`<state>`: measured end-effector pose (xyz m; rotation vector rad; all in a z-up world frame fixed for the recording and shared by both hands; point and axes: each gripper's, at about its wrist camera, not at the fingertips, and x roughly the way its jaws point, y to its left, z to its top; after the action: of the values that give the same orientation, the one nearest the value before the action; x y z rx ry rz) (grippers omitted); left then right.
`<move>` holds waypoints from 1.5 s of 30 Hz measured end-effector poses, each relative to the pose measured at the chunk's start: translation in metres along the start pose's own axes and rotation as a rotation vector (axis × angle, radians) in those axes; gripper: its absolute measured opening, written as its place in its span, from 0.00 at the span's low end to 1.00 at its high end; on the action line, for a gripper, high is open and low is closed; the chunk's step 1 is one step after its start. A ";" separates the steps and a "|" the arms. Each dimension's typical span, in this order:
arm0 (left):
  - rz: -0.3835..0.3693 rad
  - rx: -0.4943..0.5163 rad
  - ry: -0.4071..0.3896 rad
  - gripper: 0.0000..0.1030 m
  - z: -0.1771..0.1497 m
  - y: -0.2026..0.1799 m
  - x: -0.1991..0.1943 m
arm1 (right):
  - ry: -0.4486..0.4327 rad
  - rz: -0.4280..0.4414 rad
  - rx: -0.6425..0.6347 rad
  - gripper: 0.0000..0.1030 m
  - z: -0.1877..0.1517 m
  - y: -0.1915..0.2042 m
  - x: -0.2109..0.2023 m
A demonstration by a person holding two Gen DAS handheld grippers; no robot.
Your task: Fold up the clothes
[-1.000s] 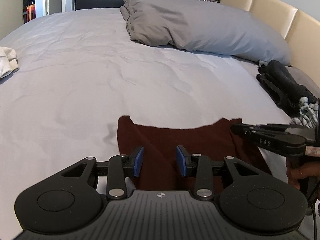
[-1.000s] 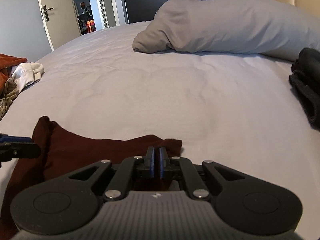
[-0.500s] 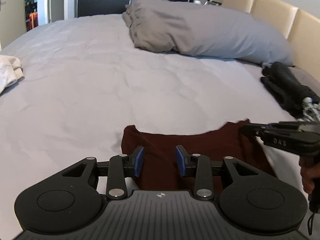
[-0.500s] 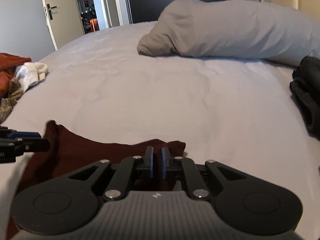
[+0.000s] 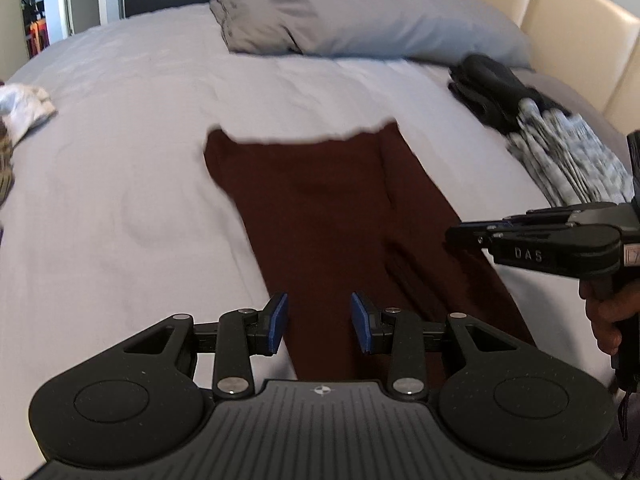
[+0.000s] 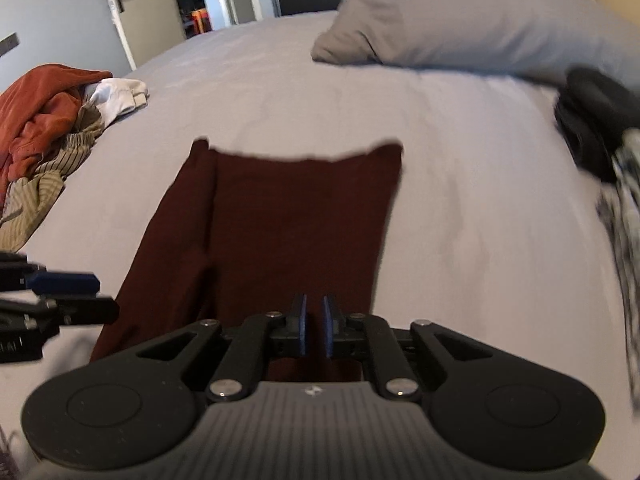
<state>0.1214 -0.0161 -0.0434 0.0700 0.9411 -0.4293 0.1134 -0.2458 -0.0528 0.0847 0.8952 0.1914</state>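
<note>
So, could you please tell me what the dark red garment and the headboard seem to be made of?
The dark red garment looks like soft matte knit fabric: it drapes flat with limp folds. The headboard seems cream leather or leatherette: smooth padded panels with slight sheen.

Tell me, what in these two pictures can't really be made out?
- Near end of the dark red garment: hidden under each camera's own gripper body in both views.
- Patterned black-and-white cloth: motion-blurred and cut off by the right edge in the right wrist view.
- Black clothes by the pillow: blurred, kind unclear.
- Clothes pile: cut off at the left edge.
- Person's hand: mostly off-frame in the left view.
</note>
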 end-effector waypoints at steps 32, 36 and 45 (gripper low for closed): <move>-0.132 0.122 -0.036 0.31 -0.129 -0.087 -0.059 | -0.021 -0.017 -0.251 0.48 -0.171 0.085 -0.110; -0.188 0.039 -0.015 0.36 -0.129 -0.081 -0.048 | -0.019 -0.014 -0.339 0.51 -0.177 0.094 -0.103; -0.138 0.052 0.032 0.18 -0.125 -0.085 -0.034 | -0.021 -0.019 -0.334 0.21 -0.173 0.090 -0.100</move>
<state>-0.0248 -0.0524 -0.0803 0.0598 0.9691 -0.5814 -0.0946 -0.1790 -0.0707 -0.2321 0.8325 0.3193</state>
